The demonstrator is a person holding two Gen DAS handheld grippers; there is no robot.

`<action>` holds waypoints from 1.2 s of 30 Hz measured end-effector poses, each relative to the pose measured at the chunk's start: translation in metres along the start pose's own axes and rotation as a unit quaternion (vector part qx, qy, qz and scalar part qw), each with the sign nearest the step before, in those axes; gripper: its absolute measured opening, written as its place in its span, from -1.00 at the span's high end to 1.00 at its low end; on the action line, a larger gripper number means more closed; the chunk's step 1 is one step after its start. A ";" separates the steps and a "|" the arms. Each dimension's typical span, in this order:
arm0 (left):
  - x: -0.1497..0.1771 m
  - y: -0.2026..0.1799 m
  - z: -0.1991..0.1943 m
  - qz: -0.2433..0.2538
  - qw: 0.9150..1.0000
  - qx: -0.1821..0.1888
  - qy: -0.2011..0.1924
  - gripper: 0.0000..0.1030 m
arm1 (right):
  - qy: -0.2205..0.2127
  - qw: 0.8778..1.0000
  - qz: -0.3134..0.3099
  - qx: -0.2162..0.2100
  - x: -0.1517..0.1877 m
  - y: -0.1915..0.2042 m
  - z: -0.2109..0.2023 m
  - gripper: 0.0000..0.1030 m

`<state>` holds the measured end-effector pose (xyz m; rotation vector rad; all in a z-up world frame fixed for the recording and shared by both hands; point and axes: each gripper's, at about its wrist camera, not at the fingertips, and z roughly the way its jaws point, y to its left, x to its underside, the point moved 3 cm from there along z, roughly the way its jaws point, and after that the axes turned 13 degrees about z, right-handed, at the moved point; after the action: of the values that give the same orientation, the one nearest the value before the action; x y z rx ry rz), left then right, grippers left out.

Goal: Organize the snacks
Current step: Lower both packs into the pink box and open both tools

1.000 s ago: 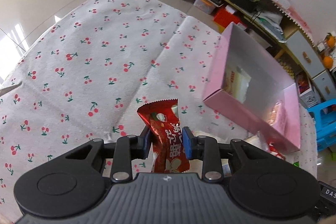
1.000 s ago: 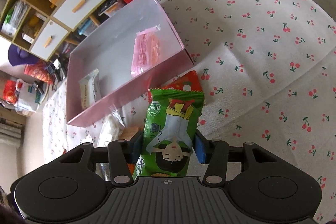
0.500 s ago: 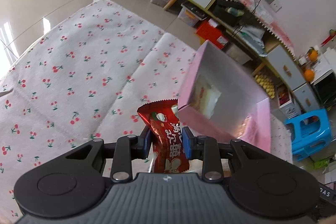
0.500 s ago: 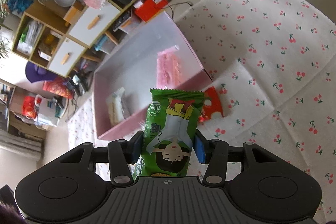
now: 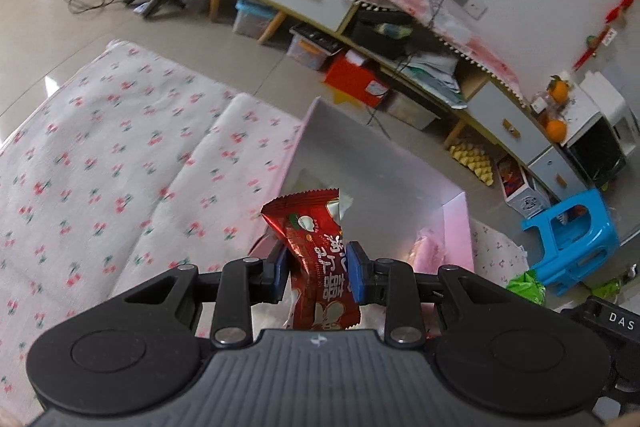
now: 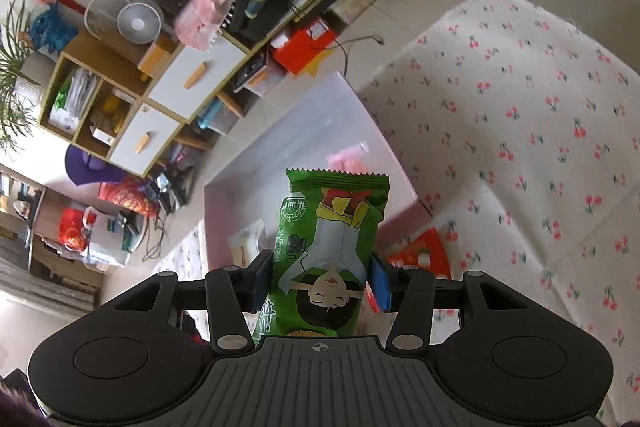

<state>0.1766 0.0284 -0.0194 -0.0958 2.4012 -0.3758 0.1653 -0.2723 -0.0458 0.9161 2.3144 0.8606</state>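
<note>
**Two snack packets held above the pink box**

The left gripper [image 5: 318,273] pinches a red snack packet [image 5: 320,267] over the near edge of the pink box [image 5: 454,223]. The right gripper [image 6: 320,281] pinches a green snack packet [image 6: 326,247] above the same box, where a pale packet [image 6: 248,241] lies. Another red packet [image 6: 424,253] rests on the cherry-print cloth [image 6: 520,147], just right of the box.

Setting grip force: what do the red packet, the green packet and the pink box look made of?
Red packet: glossy foil-like film, crinkled, with highlights. Green packet: smoother printed plastic film with a serrated seal edge. Pink box: probably coated cardboard, with flat stiff walls and a pale satin interior.
</note>
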 end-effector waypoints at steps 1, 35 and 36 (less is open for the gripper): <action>-0.003 -0.002 0.002 0.004 1.000 0.002 -0.003 0.47 | -0.001 1.000 0.002 -0.001 -0.004 0.001 0.001 0.06; -0.007 -0.017 0.084 0.050 0.992 0.117 -0.001 0.41 | -0.010 0.989 -0.143 0.030 -0.047 0.050 0.133 0.06; -0.008 -0.017 0.083 0.050 0.992 0.115 -0.004 0.39 | -0.009 0.989 -0.146 0.029 -0.047 0.050 0.134 0.06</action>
<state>0.2360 -0.0063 -0.0687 0.1270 2.3268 -0.6011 0.3025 -0.2282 -0.0909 0.5837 2.3909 0.6620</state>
